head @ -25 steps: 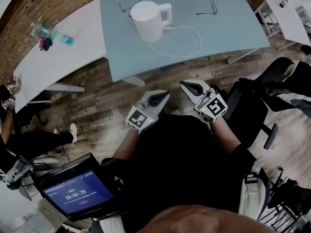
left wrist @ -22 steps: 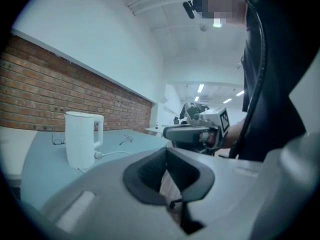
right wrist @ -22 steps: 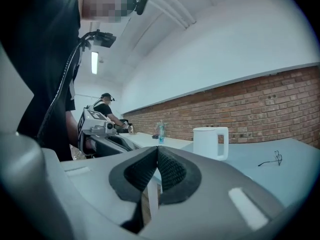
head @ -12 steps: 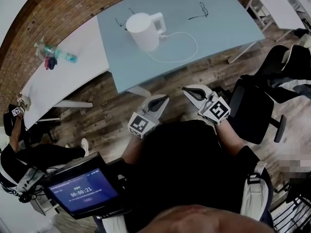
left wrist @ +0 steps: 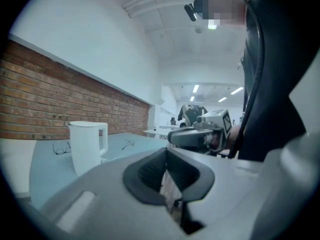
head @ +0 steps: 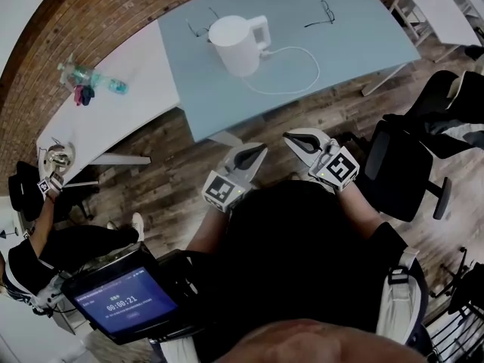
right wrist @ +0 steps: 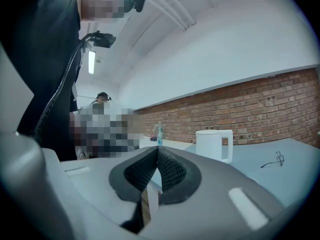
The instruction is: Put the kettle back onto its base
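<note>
Change: the head view has swung slightly and the counter on the screen (head: 125, 301) has gone up by one. The kettle (head: 238, 48) stands at the same spot on the desk (head: 363, 36). Both hand-held grippers are held in front of the body as before.
Desk: blue-grey, well apart from the person, with wooden floor between.
Kettle: white, upright, lid on, handle turned to the right in the head view. No separate base shows. The cord starts at its foot, so I judge that it sits on the base, which it hides.
Left hand-held gripper (head: 259, 150): jaws together at the tips with nothing between them, touching nothing. It is held close to the chest and roughly level, so the kettle shows far off in its own view.
Right hand-held gripper (head: 291, 138): pads pressed together, empty, level beside the left one. I read this as a resting carry and not a reach.
Cord (head: 302, 74): white, looping loosely to the kettle's right, slack.
Glasses (head: 325, 13): lie behind the kettle, clear of it.
</note>
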Available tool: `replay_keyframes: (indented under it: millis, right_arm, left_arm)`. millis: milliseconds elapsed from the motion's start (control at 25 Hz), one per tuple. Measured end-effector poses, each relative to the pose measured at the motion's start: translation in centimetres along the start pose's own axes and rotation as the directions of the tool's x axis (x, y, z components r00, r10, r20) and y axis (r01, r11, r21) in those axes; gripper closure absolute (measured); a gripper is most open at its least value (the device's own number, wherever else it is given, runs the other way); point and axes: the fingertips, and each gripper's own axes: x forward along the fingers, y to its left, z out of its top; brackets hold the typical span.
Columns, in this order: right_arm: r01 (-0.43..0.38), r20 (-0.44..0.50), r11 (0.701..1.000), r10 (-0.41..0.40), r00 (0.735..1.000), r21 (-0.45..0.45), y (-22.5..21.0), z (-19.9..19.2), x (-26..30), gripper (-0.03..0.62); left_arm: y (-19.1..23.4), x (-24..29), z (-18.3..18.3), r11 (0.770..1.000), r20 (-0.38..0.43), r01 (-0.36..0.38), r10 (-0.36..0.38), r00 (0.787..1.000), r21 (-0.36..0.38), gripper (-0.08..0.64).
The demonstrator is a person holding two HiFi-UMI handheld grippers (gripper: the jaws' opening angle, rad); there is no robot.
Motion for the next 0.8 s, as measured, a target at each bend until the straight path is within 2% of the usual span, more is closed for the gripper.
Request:
replay_keyframes:
  millis: [160,320,800]
  right_arm:
    - [0.000,-0.013,1.000,0.000,1.000,-0.023,-0.2,-0.2,0.5,0.589]
    - [0.042,-0.049,0.998,-0.044,0.998,-0.051,-1.1,-1.1,0.8,0.589]
    - [0.051,-0.077,0.997,-0.055,0.996,-0.053,-0.6,-0.9,0.6,0.589]
  left_arm:
    - [0.5,0.3,0.3,1.000,0.010,-0.002,0.002,1.000,0.006,0.558]
    - [1.0,0.1,0.4,1.000,0.012,0.002,-0.002,1.000,0.001,0.558]
    - [0.8,0.3,-0.4,1.000,0.003,0.023,-0.023,1.000,-0.008,0.558]
